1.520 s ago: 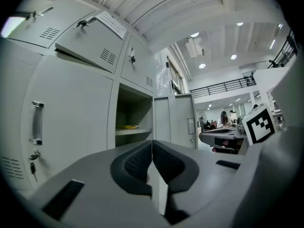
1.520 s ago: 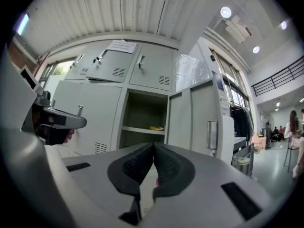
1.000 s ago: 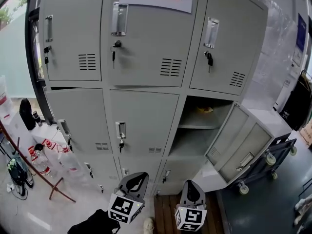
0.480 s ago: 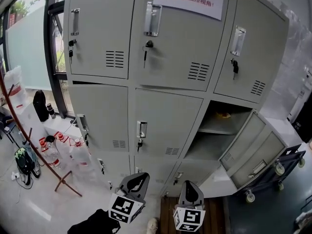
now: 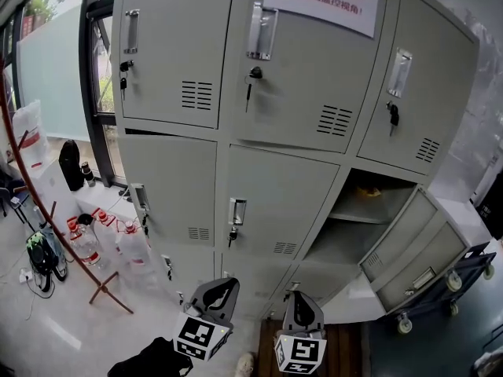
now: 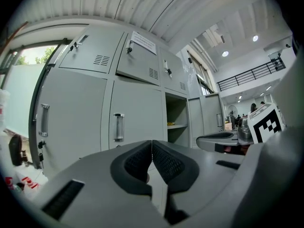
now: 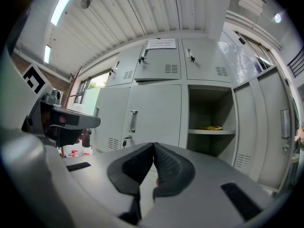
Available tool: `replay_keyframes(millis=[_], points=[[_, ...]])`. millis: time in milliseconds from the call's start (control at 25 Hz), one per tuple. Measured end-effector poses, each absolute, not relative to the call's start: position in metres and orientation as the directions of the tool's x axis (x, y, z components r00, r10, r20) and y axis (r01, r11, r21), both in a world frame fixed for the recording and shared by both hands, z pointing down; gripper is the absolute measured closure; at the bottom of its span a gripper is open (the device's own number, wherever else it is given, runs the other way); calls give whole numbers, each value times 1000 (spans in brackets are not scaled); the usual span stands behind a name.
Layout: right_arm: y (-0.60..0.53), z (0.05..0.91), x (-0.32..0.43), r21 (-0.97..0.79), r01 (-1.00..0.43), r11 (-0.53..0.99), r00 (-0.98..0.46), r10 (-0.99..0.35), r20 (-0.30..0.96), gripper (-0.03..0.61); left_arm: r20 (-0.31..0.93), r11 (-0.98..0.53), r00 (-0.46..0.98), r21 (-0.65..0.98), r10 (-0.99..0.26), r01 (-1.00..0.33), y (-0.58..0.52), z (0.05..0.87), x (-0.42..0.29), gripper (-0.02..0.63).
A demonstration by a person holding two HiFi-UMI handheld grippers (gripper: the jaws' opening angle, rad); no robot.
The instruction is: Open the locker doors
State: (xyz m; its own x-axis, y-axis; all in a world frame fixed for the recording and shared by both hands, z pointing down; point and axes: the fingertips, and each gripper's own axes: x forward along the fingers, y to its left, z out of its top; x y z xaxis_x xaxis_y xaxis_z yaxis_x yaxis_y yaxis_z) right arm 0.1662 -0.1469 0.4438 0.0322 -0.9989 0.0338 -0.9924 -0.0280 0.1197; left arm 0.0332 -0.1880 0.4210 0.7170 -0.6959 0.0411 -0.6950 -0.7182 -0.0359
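Left gripper (image 5: 222, 285) and right gripper (image 5: 302, 298) jaws are both shut on nothing, and the middle door (image 5: 271, 203) has its upright handle (image 5: 236, 211) dead ahead, nearer the left.

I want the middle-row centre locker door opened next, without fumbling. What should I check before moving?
1. Left gripper free: ok, shut on nothing.
2. Right gripper free: ok, shut on nothing.
3. Centre door closed, handle in view: ok.
4. Jaws apart, ready for the handle: not ok.
5. Door unlocked: cannot tell; a key hangs below the handle.
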Motion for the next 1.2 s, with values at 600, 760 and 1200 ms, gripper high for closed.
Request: replay_keyframes(millis=[600, 760, 1200], points=[[-262, 425, 107, 129, -964, 232, -233, -972, 5, 563, 32, -515, 514, -49, -857, -856, -264, 407, -27, 589], [-293, 418, 90, 135, -945, 299, -302, -953, -2, 563, 32, -448, 447, -44, -894, -893, -283, 404, -43, 589], [-356, 412, 40, 146, -874, 463, -466, -885, 12, 426, 50, -296, 295, -22, -954, -955, -309, 409, -81, 589]])
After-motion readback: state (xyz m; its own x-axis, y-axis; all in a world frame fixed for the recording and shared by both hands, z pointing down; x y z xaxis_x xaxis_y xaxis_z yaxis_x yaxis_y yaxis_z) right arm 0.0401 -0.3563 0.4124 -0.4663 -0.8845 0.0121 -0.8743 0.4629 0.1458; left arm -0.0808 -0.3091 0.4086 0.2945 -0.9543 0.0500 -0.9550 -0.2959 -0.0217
